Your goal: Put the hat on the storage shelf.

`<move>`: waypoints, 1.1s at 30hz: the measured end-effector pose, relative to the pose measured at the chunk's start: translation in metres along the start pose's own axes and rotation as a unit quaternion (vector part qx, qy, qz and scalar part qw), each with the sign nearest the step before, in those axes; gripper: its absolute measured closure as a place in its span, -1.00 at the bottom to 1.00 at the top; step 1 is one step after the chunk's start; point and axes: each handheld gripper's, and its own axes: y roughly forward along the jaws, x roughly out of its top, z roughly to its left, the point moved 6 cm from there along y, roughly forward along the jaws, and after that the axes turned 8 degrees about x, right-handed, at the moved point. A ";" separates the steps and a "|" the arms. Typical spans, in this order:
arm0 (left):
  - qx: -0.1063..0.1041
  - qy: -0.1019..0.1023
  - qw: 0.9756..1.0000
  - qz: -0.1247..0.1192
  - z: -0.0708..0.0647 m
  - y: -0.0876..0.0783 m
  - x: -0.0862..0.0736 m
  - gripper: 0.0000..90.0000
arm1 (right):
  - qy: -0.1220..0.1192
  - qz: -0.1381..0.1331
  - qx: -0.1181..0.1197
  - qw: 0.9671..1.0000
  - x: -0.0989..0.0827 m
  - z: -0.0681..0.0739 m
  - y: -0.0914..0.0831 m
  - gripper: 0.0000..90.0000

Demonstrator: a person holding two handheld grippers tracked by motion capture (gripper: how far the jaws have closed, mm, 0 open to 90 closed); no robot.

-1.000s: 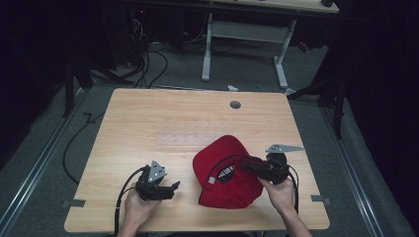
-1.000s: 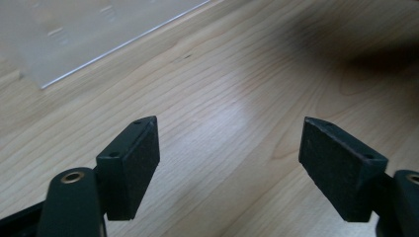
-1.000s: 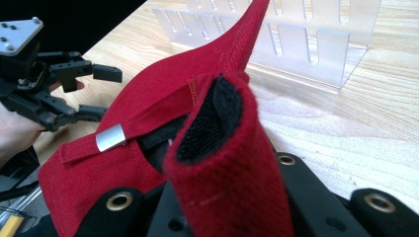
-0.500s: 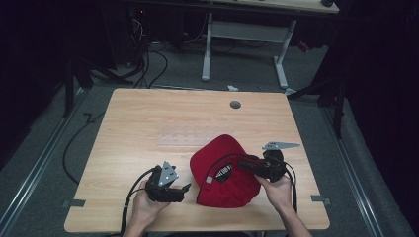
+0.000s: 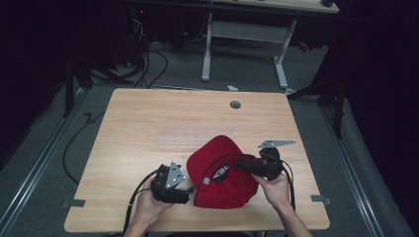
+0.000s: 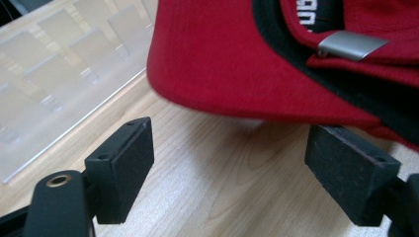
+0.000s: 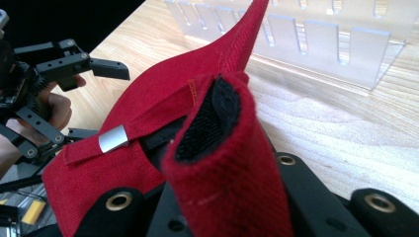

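A red cap (image 5: 222,168) lies on the wooden table (image 5: 148,118) near the front edge, with its black inner band and a metal strap buckle (image 6: 351,44) showing. My right gripper (image 5: 238,164) is shut on the cap's back edge, and red fabric with the black lining is bunched between its jaws (image 7: 222,202). My left gripper (image 5: 190,189) sits at the cap's left edge. Its jaws have just been opening and stand open (image 6: 232,158) over bare wood, with the cap's rim just ahead of the pads.
A clear plastic tray (image 5: 183,140) with several small compartments lies flat behind the cap, close to both grippers (image 7: 321,39). A round cable hole (image 5: 235,104) sits near the table's far edge. Cables trail from both grippers toward the front edge.
My left gripper has moved right toward the cap and its jaws have spread a little wider. The right gripper has kept its hold in place.
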 end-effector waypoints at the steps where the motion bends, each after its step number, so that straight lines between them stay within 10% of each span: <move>1: 0.002 0.007 1.000 -0.001 -0.001 0.001 0.000 -0.58 | 0.000 0.002 -0.002 1.000 0.000 0.001 0.000 0.87; 15: 0.004 0.054 0.999 -0.002 -0.011 0.005 -0.003 -0.59 | 0.009 0.022 0.007 1.000 0.005 0.004 0.007 0.87; 33: 0.006 0.056 0.998 -0.013 -0.013 0.000 0.003 -0.44 | 0.032 0.012 0.038 0.999 0.007 0.009 0.012 0.86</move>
